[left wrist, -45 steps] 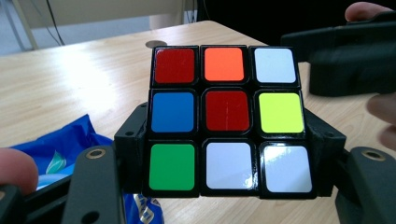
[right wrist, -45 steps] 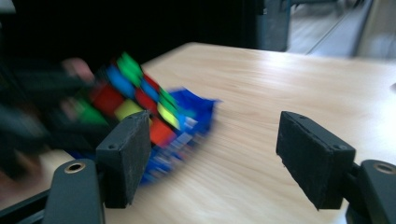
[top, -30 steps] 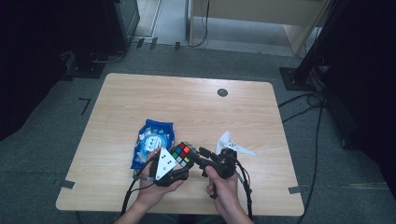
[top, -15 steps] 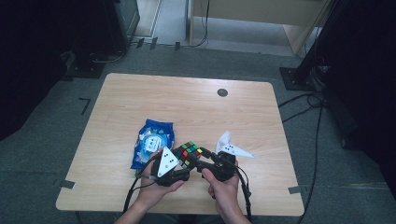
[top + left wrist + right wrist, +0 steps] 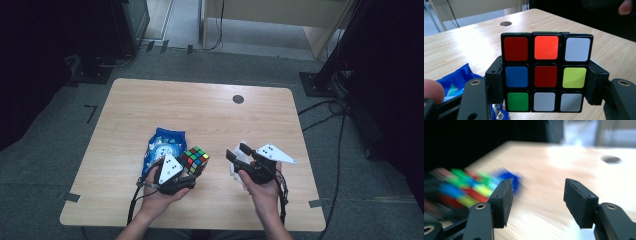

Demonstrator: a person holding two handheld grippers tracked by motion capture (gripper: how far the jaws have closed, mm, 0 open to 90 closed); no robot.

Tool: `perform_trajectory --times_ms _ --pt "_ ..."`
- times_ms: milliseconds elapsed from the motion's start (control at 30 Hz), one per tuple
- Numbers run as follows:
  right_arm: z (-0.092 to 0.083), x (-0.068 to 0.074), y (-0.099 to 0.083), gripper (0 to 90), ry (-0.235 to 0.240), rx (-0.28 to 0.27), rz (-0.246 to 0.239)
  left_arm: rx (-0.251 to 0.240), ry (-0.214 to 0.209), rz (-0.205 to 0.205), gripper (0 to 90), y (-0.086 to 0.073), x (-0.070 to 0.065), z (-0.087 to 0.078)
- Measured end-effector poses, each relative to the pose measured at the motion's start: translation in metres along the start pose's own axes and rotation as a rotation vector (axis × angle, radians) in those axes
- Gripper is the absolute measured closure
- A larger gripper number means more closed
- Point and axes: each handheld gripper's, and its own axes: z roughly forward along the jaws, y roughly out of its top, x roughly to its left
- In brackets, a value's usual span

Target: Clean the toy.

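A scrambled Rubik's cube (image 5: 196, 159) is clamped between the pads of my left gripper (image 5: 194, 169) at the table's near middle, lifted slightly off the wood. In the left gripper view the cube (image 5: 546, 75) shows a red centre face, and the jaws press its two sides at mid height. My right gripper (image 5: 236, 150) is to the right of the cube and apart from it. Its jaws have just been closing, and they stand open with nothing between them (image 5: 537, 200). The blurred cube (image 5: 466, 187) lies off to that gripper's left.
A blue snack packet (image 5: 162, 145) lies flat just left of the cube. Something white (image 5: 234, 172) lies partly under the right hand. A round dark grommet (image 5: 238, 99) sits toward the table's far side. Cables trail on the floor to the right.
The right gripper has pulled away from the cube to the right and slightly up, its jaws narrower than before. The left gripper and cube have stayed put.
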Motion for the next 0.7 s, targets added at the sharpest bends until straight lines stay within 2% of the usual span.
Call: perform_trajectory --times_ms 33,100,200,267,333,367,433,500,567,700 --pt "0.004 -0.009 -0.003 41.5 -0.022 0.060 -0.019 0.001 0.001 -0.001 34.0 0.000 0.000 0.000" --pt "0.013 -0.026 -0.015 44.9 -0.056 0.148 -0.020 0.007 0.005 0.001 34.0 0.000 0.001 0.001" --pt "0.029 -0.046 -0.037 48.7 -0.112 0.235 -0.013 0.014 0.005 0.006 34.0 -0.001 0.001 0.002" --pt "0.038 -0.052 -0.047 50.7 -0.123 0.279 -0.023 0.017 0.005 0.007 34.0 -0.001 0.001 0.002" --pt "0.041 -0.054 -0.051 51.6 -0.128 0.297 -0.033 0.017 0.005 0.007 34.0 -0.002 0.001 0.002" --pt "0.045 -0.054 -0.056 54.4 -0.136 0.326 -0.060 0.020 0.007 0.006 34.0 -0.002 0.002 0.003" --pt "0.048 -0.053 -0.058 56.4 -0.158 0.348 -0.087 0.023 0.006 0.007 34.0 -0.003 0.002 0.003" --pt "0.049 -0.052 -0.060 62.6 -0.183 0.358 -0.113 0.023 0.006 0.009 34.0 -0.003 0.001 0.003" --pt "0.051 -0.052 -0.061 66.4 -0.193 0.371 -0.111 0.018 0.003 0.009 34.0 -0.003 0.001 0.002" --pt "0.051 -0.053 -0.064 79.5 -0.220 0.383 -0.124 0.016 0.003 0.015 34.0 -0.003 0.001 0.002"
